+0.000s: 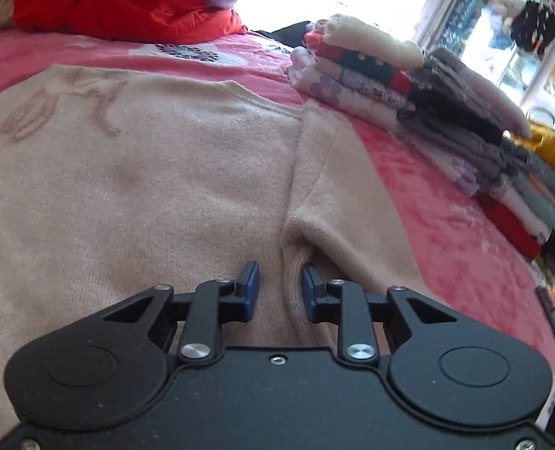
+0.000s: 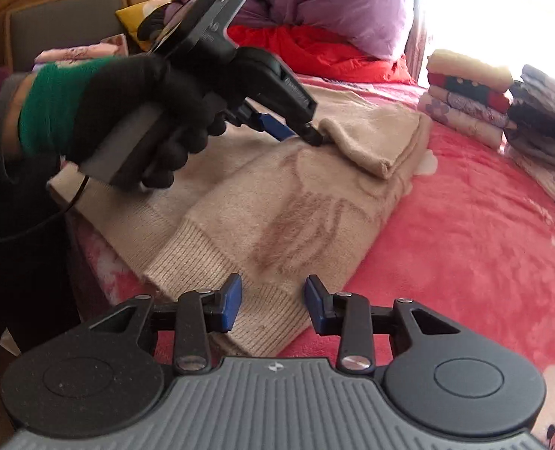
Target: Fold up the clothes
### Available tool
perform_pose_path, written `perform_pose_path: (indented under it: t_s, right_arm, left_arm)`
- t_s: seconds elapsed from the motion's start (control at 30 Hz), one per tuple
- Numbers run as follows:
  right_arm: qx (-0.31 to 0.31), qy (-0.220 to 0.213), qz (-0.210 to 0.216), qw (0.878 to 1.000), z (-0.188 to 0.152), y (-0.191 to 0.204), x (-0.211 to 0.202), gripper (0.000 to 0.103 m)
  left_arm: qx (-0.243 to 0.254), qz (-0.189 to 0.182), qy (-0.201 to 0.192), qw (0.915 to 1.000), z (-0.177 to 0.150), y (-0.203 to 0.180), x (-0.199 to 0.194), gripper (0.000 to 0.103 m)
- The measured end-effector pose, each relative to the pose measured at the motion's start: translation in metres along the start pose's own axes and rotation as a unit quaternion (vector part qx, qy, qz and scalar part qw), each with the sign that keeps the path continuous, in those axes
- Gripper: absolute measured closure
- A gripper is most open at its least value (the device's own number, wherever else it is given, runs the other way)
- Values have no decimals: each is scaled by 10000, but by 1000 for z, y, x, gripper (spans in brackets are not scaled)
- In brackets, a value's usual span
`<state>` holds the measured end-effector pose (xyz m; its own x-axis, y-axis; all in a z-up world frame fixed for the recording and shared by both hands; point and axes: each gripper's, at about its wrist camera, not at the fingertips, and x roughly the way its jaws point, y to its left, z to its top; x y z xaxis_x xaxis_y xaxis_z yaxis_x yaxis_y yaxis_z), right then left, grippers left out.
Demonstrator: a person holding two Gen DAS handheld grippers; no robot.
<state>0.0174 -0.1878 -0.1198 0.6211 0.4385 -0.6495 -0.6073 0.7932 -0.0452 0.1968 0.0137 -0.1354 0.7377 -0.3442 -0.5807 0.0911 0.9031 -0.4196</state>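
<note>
Hovering my right gripper (image 2: 273, 302), jaws wide, over the beige knit sweater's (image 2: 277, 202) ribbed hem; pink blanket (image 2: 464, 225) lies free at 3 o'clock. My left gripper (image 1: 280, 288) straddles a sleeve fold, jaws narrow; whether they pinch it, I cannot tell.

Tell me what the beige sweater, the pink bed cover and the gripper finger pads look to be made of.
Beige sweater: soft knitted wool or a wool-like blend; visible ribbed hem and fuzzy nap.
Pink bed cover: plush fleece, likely synthetic; velvety sheen and embossed flowers.
Blue finger pads on the right gripper: matte, probably rubber or soft plastic; the look leaves it open.
</note>
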Motion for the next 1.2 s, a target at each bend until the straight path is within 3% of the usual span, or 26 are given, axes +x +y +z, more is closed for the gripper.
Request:
perform_pose_path:
  t_s: [0.2,0.3,0.4,0.5,0.6,0.7,0.77,0.83,0.9,1.1,1.17,1.2]
  right_arm:
    - [150,83,-2,9999,-2,-4,3,59]
    - [233,155,-68,9996,-3,-6,5,54]
    - [96,61,-166,9998,-1,-2,1,57]
    - [-185,-299,-307,9989,2,11,-12,63]
    - [-404,-623,-238,9970,3,20,-22,64]
    - [-507,-235,-41,9984,-1,24,-7,63]
    - [-393,73,-6,9992,-2,23,3,61]
    - [-282,91,-45,9995,3,21,0,62]
    - [-378,-161,-147,9990,4,26,-10,62]
    - [-879,-918,-149,9918,16,53,-13,64]
    - [-874,-912,-14,9920,22,55,-2,64]
    - [-804,-658,144,9945,23,55,9,65]
  left_arm:
    - [-247,-86,231,9994,9,10,14,83]
    - [192,-49,264,9995,14,2,7,83]
    - [561,-168,61,9983,16,-9,-21,82]
    - [1378,-490,-90,9892,12,-28,-54,82]
    - [1859,-867,161,9786,-7,-42,-65,82]
    - [2240,-565,901,9688,-39,-45,-32,82]
    - [2296,-609,771,9683,-52,-39,-28,80]
    - [2205,-629,815,9699,-43,-40,-39,79]
    - [1864,-719,713,9772,-34,-29,-52,74]
    - [855,-50,197,9961,-7,28,-84,73]
    - [479,137,9,9988,2,50,-96,73]
    - [315,208,-85,9993,6,62,-102,73]
